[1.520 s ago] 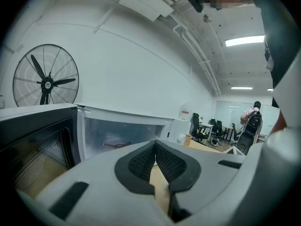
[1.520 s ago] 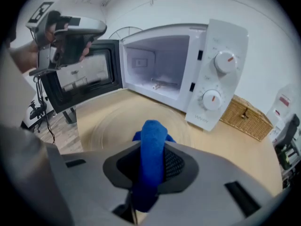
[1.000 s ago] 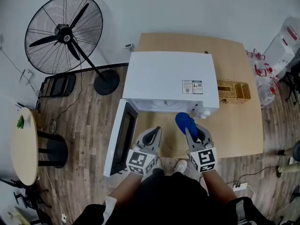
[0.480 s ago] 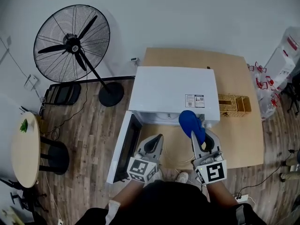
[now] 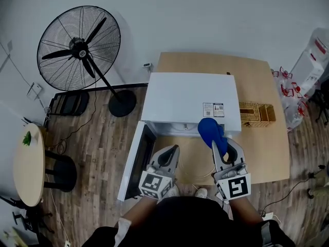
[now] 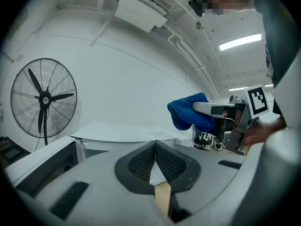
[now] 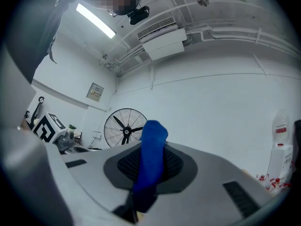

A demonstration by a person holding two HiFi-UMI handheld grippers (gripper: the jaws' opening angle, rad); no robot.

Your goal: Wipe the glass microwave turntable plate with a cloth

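A white microwave (image 5: 187, 99) stands on a wooden table (image 5: 267, 153) with its door (image 5: 134, 161) swung open to the left. The glass turntable plate shows in no view. My right gripper (image 5: 226, 148) (image 7: 149, 157) is shut on a blue cloth (image 5: 209, 129) (image 7: 150, 149), held in front of the microwave's right front corner. My left gripper (image 5: 171, 151) (image 6: 155, 149) hovers before the open cavity, its jaws closed together with nothing between them. In the left gripper view the blue cloth (image 6: 188, 113) sticks out of the right gripper to my right.
A large black floor fan (image 5: 77, 48) stands left of the table. A wicker basket (image 5: 255, 113) sits right of the microwave. A round side table (image 5: 25, 166) is at far left. Cables lie on the wood floor.
The right gripper has drifted slightly right with the blue cloth still in it. The left gripper stays before the open door. My head view shifted a little.
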